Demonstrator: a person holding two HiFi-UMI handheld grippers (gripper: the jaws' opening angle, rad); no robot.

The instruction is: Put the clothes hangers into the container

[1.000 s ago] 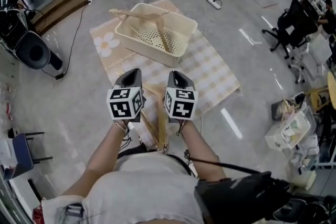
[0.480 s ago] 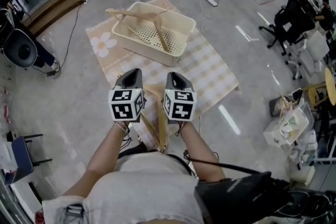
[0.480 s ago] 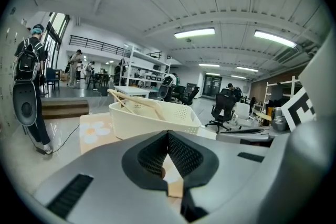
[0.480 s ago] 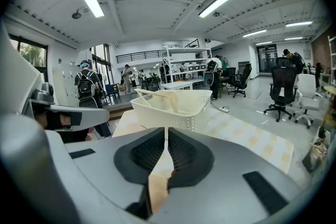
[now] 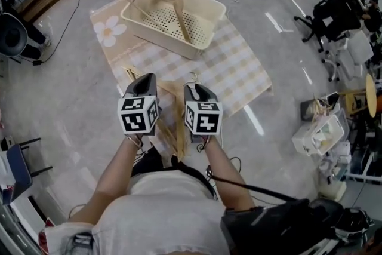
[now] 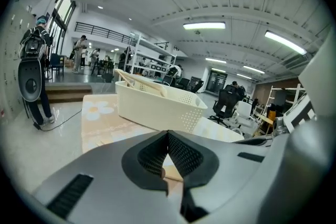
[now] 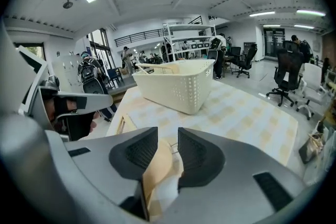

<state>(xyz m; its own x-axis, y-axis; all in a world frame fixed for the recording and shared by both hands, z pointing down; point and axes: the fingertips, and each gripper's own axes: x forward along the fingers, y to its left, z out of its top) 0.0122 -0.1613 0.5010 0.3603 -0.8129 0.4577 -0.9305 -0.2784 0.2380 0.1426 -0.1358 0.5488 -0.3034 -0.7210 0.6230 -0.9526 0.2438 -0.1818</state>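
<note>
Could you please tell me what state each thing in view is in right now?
left gripper: shut, jaws meeting at the tips.
right gripper: open, jaws just been opening, wooden hanger between them.
basket: upright, two hangers lying in it, ends over the rim.
loose hangers: lying on the mat.
mat: spread flat.

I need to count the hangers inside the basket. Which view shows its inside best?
Head view: it looks down into the basket, so the hangers lying in it show. The left gripper view and right gripper view show only its outer walls and rim from the side.
</note>
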